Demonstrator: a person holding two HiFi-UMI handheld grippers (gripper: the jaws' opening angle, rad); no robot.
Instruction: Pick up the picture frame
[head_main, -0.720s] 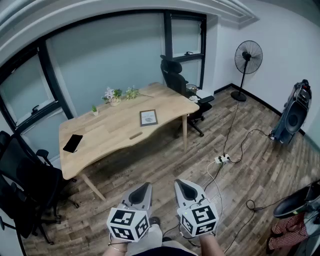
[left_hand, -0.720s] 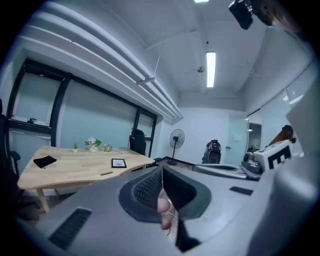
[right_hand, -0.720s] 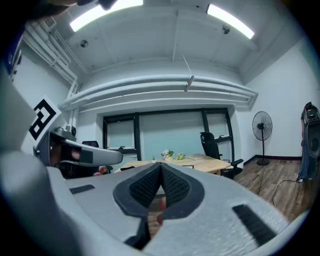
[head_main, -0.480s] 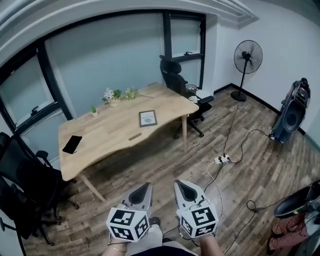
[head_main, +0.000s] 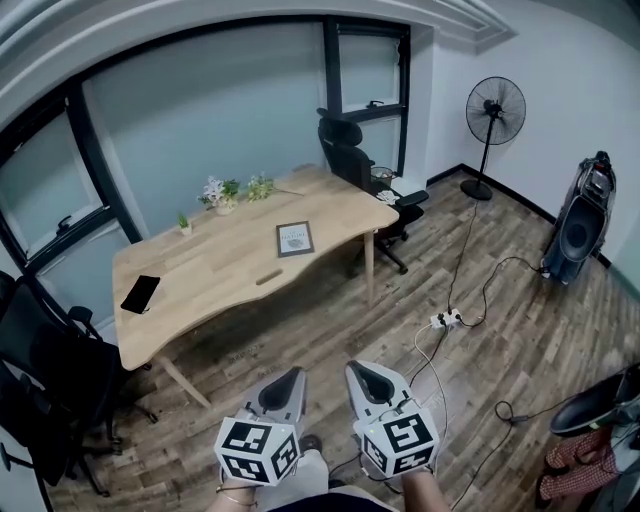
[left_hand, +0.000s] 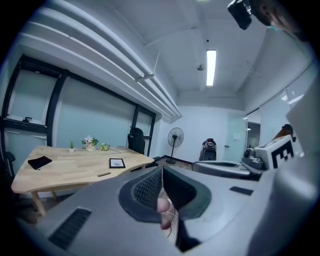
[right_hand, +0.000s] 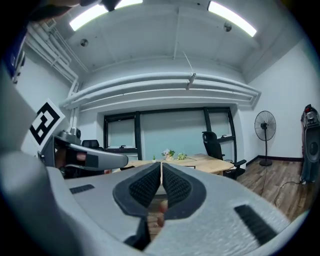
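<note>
The picture frame (head_main: 294, 239) lies flat on the desk (head_main: 215, 275), well away from us. Our left gripper (head_main: 284, 384) and right gripper (head_main: 366, 378) have jaws clenched and empty. We should step closer, spread one pair, and approach the frame's edge.

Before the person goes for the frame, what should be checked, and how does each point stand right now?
1. Frame in sight, flat on table: ok.
2. Frame within reach: not ok, both grippers are far from the table.
3. Left gripper open: not ok, shut and empty.
4. Right gripper open: not ok, shut and empty.
5. Room around frame: ok, nothing touches it.
</note>
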